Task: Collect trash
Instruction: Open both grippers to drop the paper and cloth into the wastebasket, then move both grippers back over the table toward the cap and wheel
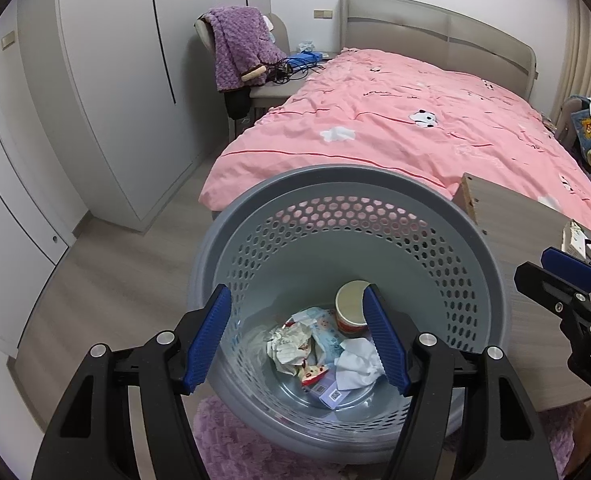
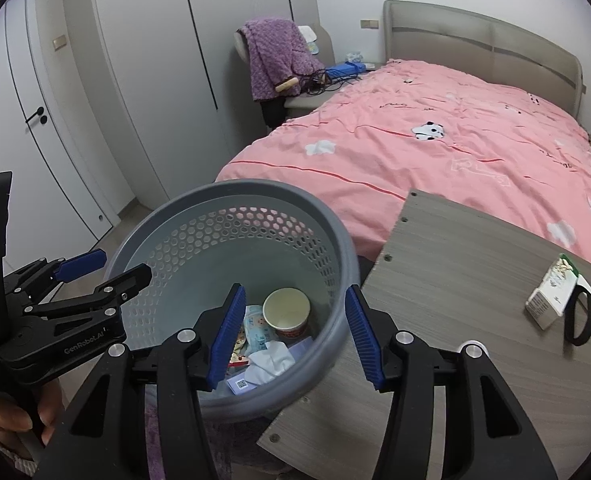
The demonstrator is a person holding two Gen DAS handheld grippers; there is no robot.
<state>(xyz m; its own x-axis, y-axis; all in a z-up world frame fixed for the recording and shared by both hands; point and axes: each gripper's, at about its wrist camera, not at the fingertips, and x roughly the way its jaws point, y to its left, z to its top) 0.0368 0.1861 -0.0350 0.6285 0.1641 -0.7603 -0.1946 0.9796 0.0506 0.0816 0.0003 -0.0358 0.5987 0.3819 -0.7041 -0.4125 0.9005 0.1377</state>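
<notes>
A grey bin (image 1: 347, 216) is seen on the floor, between the bed (image 1: 415, 120) and a wooden table (image 2: 455, 264). Trash is seen at its bottom: a paper cup (image 2: 286, 312), a white tissue (image 1: 355, 362) and wrappers (image 1: 291, 344). Both the left gripper (image 1: 295, 340) and the right gripper (image 2: 291, 336) are held above the bin with jaws spread wide and nothing between them. A small box (image 2: 551, 294) is seen on the table, well apart from the jaws.

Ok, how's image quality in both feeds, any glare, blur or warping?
Left wrist view: even indoor light, sharp, mild sheen on the bin floor; fisheye bends the wardrobe. Right wrist view: sharp too, the bed curves, corners vignette black.
</notes>
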